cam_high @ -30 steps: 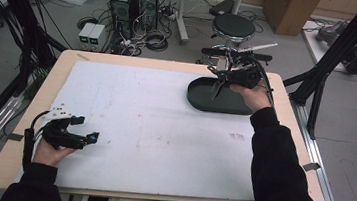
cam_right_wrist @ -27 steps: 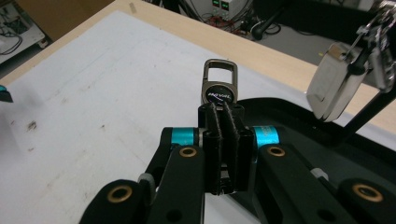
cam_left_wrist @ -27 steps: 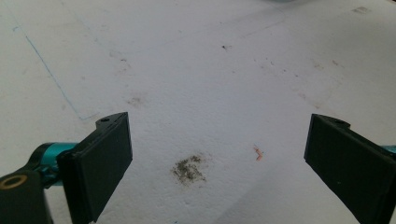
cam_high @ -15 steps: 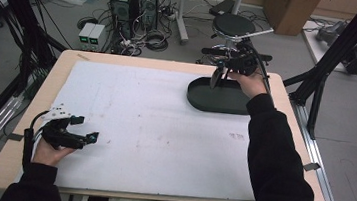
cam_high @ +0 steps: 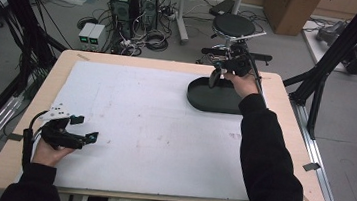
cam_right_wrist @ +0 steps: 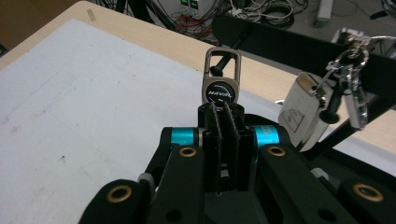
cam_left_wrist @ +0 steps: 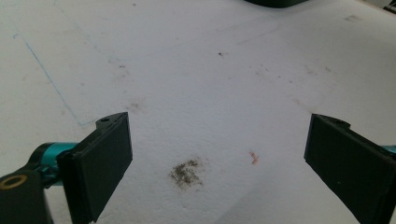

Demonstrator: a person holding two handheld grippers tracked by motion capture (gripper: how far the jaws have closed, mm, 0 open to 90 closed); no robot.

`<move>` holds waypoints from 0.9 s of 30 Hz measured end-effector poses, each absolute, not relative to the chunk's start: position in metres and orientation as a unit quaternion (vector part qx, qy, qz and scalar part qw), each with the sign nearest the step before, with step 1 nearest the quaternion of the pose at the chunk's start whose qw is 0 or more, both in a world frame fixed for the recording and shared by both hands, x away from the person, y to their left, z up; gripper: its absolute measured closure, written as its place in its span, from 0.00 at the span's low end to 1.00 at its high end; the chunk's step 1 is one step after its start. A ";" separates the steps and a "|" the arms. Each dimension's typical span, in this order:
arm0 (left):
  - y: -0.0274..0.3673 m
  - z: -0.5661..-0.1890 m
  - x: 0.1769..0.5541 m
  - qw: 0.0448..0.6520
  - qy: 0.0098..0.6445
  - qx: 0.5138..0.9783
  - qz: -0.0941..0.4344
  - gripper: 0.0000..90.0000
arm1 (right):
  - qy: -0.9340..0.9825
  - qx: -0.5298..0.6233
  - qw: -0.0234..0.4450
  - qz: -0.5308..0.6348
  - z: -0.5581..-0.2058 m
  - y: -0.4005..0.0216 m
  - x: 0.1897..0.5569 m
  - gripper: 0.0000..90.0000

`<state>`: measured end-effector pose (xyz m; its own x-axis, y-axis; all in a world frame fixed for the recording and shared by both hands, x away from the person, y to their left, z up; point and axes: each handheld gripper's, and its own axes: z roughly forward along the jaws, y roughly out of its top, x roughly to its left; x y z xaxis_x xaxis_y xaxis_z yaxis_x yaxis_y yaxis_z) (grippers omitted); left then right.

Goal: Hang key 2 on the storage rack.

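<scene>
Right gripper view: right gripper [cam_right_wrist: 223,116] clamped tight on a key fob [cam_right_wrist: 221,79], metal clip standing upright above the pads; a bunch of keys [cam_right_wrist: 348,81] and a silver tag [cam_right_wrist: 303,109] dangling at the right. High view: same gripper [cam_high: 215,78] held above the far edge of a dark tray [cam_high: 211,100], far right of the table [cam_high: 170,65]. Left gripper [cam_high: 84,128] resting near left, jaws wide, nothing between them.

Risks, judged: thin grip on the fob base, likely slip under the swinging weight of the bunch; possible snag on the tray rim or a drop beyond the far table edge.

Fob lettering and grip detail legible in the right gripper view; tray position legible from the high view.
</scene>
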<state>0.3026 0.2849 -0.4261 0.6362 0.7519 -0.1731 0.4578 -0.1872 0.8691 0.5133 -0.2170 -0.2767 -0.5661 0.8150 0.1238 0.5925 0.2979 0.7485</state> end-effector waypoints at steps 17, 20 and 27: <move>0.285 -0.427 0.304 0.492 0.401 0.758 0.149 0.09 | 0.788 0.449 0.160 0.389 -0.292 -0.203 0.523 0.96; 0.285 -0.427 0.304 0.492 0.401 0.758 0.149 0.09 | 0.789 0.443 0.159 0.395 -0.295 -0.204 0.528 0.96; 0.285 -0.428 0.304 0.492 0.401 0.758 0.148 0.09 | 0.782 0.449 0.168 0.397 -0.305 -0.204 0.539 0.95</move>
